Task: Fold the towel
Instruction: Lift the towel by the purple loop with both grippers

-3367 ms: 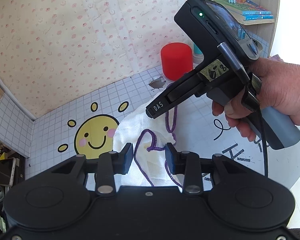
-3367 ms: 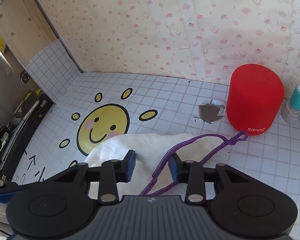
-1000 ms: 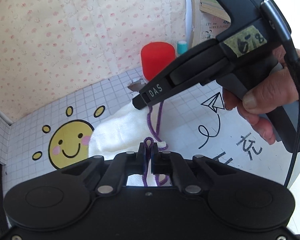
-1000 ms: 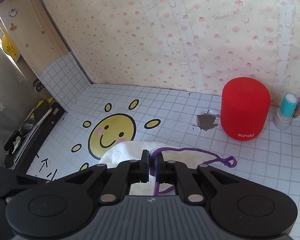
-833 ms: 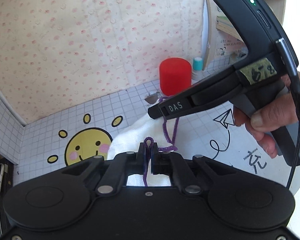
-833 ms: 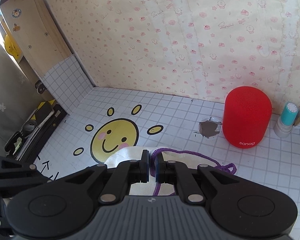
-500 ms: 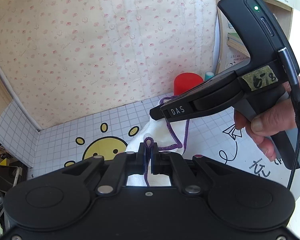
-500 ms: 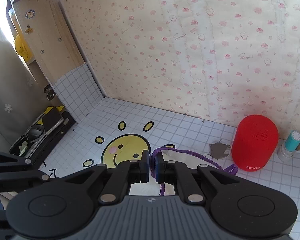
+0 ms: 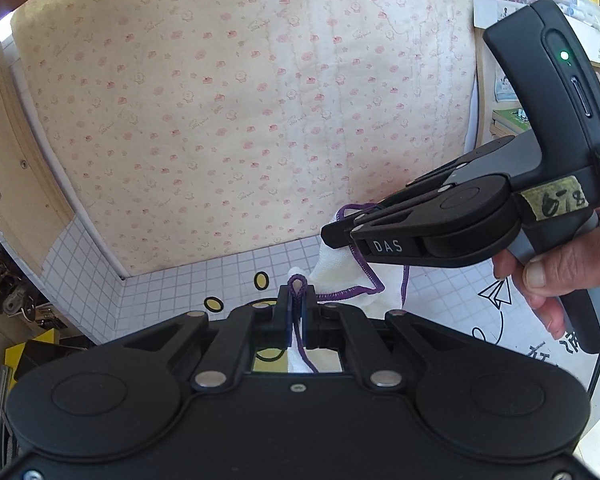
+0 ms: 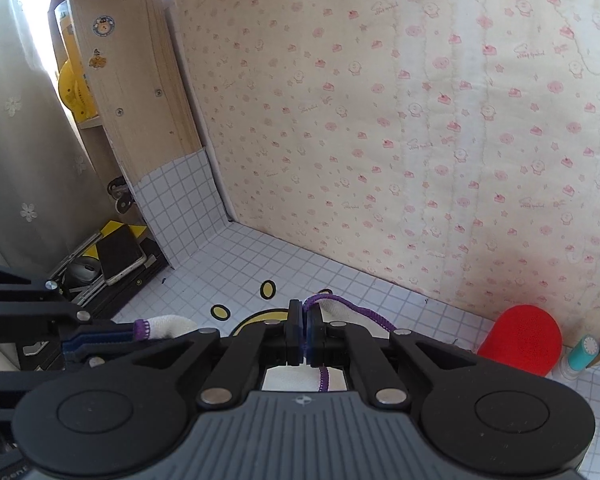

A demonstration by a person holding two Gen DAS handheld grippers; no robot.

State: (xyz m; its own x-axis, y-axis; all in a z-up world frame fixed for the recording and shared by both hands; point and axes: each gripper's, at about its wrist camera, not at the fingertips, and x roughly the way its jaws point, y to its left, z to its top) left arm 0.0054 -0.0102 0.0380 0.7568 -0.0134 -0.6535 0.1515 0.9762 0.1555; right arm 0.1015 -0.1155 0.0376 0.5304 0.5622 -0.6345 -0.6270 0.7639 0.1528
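Towel [image 9: 342,264] hung in the air at the centre of the left wrist view, above the gridded tabletop [image 9: 228,272], because we had each gripper pinched shut on its purple hem. Our left gripper [image 9: 298,300] clamped the stitched edge low in the frame, and our right gripper [image 10: 303,334] was closed on the same hem near the bottom centre of its own view. We judged this two-point hold spread the cloth for folding, clear of the red speaker [image 10: 520,338] at lower right.

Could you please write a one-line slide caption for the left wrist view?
Left gripper and right gripper, both shut on the purple-edged white towel, hold it above the grid-patterned tabletop.
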